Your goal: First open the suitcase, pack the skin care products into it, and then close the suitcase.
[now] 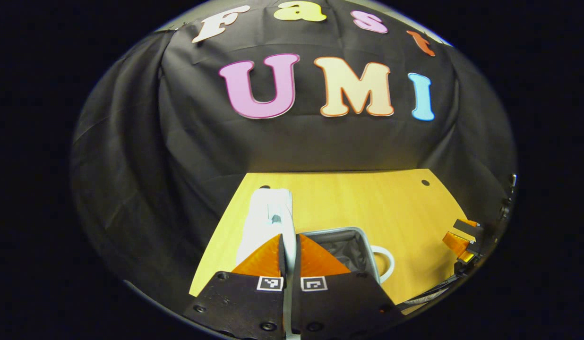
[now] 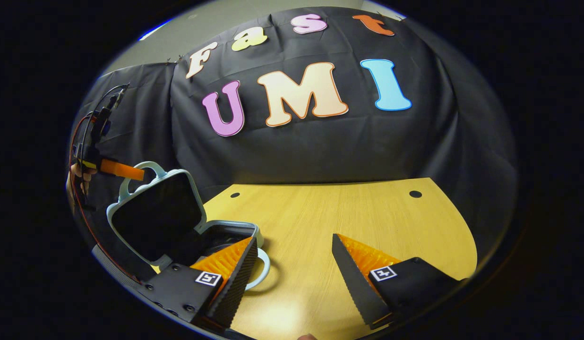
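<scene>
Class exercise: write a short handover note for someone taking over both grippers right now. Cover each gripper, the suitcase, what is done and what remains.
Left gripper: shut on the suitcase lid, gripping its edge and holding it raised.
Right gripper: open, holding nothing, above the wooden table beside the case.
Suitcase: small, pale, open at the table's left side, with the lid upright and the dark lining showing.
Done: suitcase opened.
Left: pack the skin care products, which I cannot locate from here, then close the lid.
</scene>
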{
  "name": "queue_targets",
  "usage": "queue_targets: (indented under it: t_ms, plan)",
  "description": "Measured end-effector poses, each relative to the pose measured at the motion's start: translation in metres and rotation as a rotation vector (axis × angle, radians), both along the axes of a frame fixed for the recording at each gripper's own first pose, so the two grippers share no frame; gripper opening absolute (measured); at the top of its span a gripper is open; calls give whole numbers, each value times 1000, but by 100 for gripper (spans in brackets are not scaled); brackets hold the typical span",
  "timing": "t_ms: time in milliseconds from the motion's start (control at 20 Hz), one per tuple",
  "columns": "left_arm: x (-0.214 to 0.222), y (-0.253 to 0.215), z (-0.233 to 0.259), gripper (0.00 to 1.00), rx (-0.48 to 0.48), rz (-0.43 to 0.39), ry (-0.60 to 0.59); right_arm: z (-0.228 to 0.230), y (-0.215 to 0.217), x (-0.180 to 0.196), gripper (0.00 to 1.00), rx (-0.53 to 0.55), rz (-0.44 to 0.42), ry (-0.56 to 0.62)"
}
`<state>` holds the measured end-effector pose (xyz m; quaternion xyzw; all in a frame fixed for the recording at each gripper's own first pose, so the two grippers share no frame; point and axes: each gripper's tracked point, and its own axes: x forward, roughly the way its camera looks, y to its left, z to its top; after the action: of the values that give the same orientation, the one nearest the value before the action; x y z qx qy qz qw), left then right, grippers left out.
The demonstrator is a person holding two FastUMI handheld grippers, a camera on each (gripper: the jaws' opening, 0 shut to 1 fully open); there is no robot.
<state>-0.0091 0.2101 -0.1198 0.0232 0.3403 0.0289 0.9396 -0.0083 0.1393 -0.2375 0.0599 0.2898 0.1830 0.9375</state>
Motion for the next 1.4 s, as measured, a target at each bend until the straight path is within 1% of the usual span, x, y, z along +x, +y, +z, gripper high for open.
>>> queue_targets:
  t_ms: [100,250,350,600,800,900,950,1000,1050,1100,1150,1200,1250,1300,1350,1400]
  plan:
    - [4,-21,-7,0,-3,-25,-7,0,-9,-1,98,-11,-1,-1]
    - [7,-64,-20,0,-71,-83,-8,2,-26,-3,98,-29,-10,-6]
    - [8,-88,-29,1,-107,-103,-32,3,-38,-2,98,-36,-24,-10]
    - [5,-138,-67,0,-129,-193,29,8,-62,-1,98,-40,-67,-18]
    - [1,-164,-90,2,-119,-236,57,12,-72,0,98,-49,-87,-24]
    - [1,-173,-99,6,-125,-250,64,15,-75,1,98,-58,-91,-32]
    - [-1,-179,-100,13,-136,-259,64,19,-76,4,98,-58,-92,-42]
    - [2,-183,-100,18,-125,-260,47,25,-78,7,98,-59,-95,-55]
    - [3,-184,-97,34,-112,-250,30,31,-80,10,98,-57,-97,-71]
    - [6,-185,-93,46,-104,-235,16,39,-81,14,98,-53,-97,-91]
    - [9,-185,-90,60,-101,-210,-7,49,-83,19,98,-47,-98,-120]
    - [14,-182,-83,63,-98,-169,-40,61,-84,25,98,-43,-98,-154]
    - [16,-174,-70,64,-79,-105,-85,75,-87,32,98,-44,-98,-200]
    - [26,-168,-50,63,-64,-41,-182,91,-91,39,98,-53,-107,-251]
    - [34,-158,-27,60,-46,23,-256,107,-95,46,98,-67,-116,-295]
    - [35,-150,-6,59,-37,75,-313,124,-97,53,98,-86,-126,-335]
